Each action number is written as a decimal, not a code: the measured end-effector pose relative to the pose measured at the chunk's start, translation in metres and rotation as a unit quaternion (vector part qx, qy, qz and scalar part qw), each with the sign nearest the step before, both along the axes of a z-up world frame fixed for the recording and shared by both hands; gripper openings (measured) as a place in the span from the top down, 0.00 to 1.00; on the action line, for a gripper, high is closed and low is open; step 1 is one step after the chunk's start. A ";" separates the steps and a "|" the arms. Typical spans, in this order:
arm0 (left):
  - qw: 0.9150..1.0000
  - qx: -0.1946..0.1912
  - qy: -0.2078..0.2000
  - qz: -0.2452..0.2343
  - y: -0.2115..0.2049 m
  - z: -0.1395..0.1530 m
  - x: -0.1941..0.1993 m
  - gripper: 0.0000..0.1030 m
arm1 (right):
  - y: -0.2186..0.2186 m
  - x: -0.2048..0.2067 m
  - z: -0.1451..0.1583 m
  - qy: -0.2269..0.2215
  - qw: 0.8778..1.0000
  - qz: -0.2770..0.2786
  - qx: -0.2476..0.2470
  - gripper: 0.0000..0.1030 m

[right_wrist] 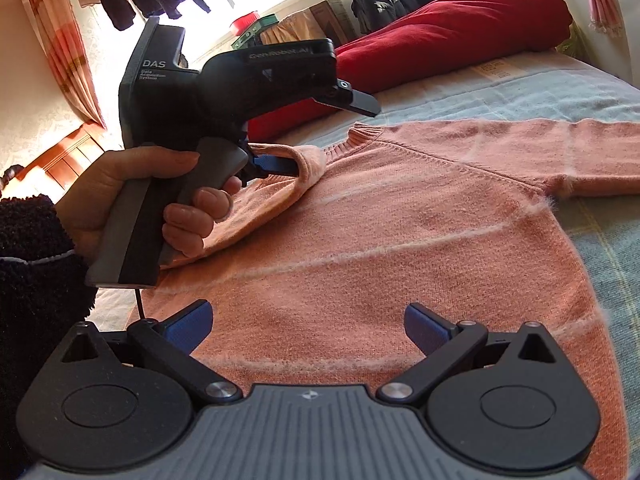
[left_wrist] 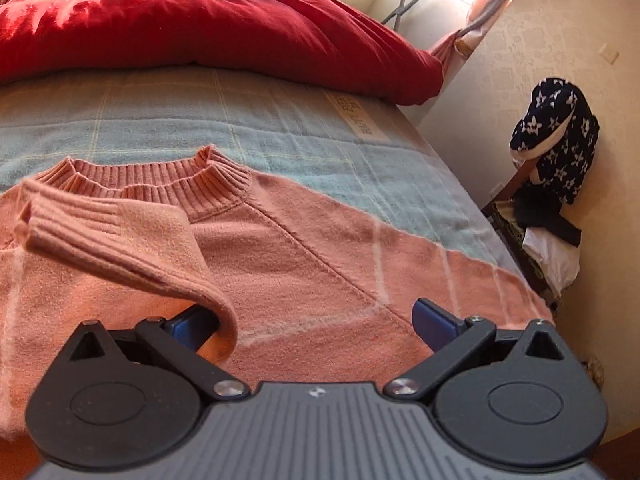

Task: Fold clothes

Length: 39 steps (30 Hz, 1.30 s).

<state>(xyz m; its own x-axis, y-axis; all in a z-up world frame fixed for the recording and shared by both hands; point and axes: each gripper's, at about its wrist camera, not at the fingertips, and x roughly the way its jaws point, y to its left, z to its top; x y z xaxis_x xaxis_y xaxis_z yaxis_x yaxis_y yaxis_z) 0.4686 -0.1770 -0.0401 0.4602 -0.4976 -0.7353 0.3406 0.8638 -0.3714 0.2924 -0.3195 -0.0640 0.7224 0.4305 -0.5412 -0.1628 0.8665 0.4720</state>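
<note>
- Left wrist view: lying flat on a plaid blue blanket (left_wrist: pixel 280 120), chest up, a salmon-pink knit sweater (left_wrist: pixel 320 264), ribbed collar (left_wrist: pixel 160 184) pointing away toward a red duvet (left_wrist: pixel 200 28).
- Draping over the left blue pad (left_wrist: pixel 192 326) of the left gripper (left_wrist: pixel 312 320), a folded-in sleeve with its ribbed cuff (left_wrist: pixel 76 220) hanging up and to the left; jaws standing wide apart, right pad (left_wrist: pixel 434 320) bare, so hooking the cloth rather than clamping it.
- Right wrist view: running left to right across the bed, the sweater's (right_wrist: pixel 400 240) other sleeve (right_wrist: pixel 560 148) stretching out flat to the far right, long axis crosswise to the right gripper (right_wrist: pixel 308 328).
- Hovering low over the hem area, the right gripper, both blue pads spread wide and holding nothing.
- Gripping the left tool's handle, a hand (right_wrist: pixel 132 196) in a dark fleecy cuff; sleeve loop (right_wrist: pixel 308 168) hanging on one finger only.
- Judging by position: outstretched sleeve lying nearer the right gripper, likely next to be folded inward.
</note>
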 end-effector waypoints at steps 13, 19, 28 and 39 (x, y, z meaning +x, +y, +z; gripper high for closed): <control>0.997 0.053 -0.011 -0.048 -0.016 0.007 -0.013 0.01 | -0.003 -0.001 -0.001 0.005 1.000 -0.005 0.004 0.00; 0.999 0.008 -0.034 -0.033 0.001 0.029 -0.012 0.01 | -0.002 -0.001 -0.001 0.006 1.000 -0.006 0.005 0.00; 0.999 0.001 -0.035 0.010 0.044 0.030 -0.012 0.01 | -0.002 0.002 -0.004 0.010 1.000 -0.009 0.005 0.00; 0.979 -0.039 -0.033 0.199 0.216 0.032 -0.039 0.01 | -0.003 0.005 -0.009 0.016 1.000 -0.013 0.006 0.00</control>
<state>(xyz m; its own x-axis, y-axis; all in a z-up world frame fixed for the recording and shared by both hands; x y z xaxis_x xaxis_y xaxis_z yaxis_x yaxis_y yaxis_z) 0.4294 0.0388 -0.0078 0.6739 -0.3224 -0.6648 0.0082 0.9030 -0.4296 0.2977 -0.3220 -0.0730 0.7156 0.4186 -0.5592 -0.1247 0.8643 0.4873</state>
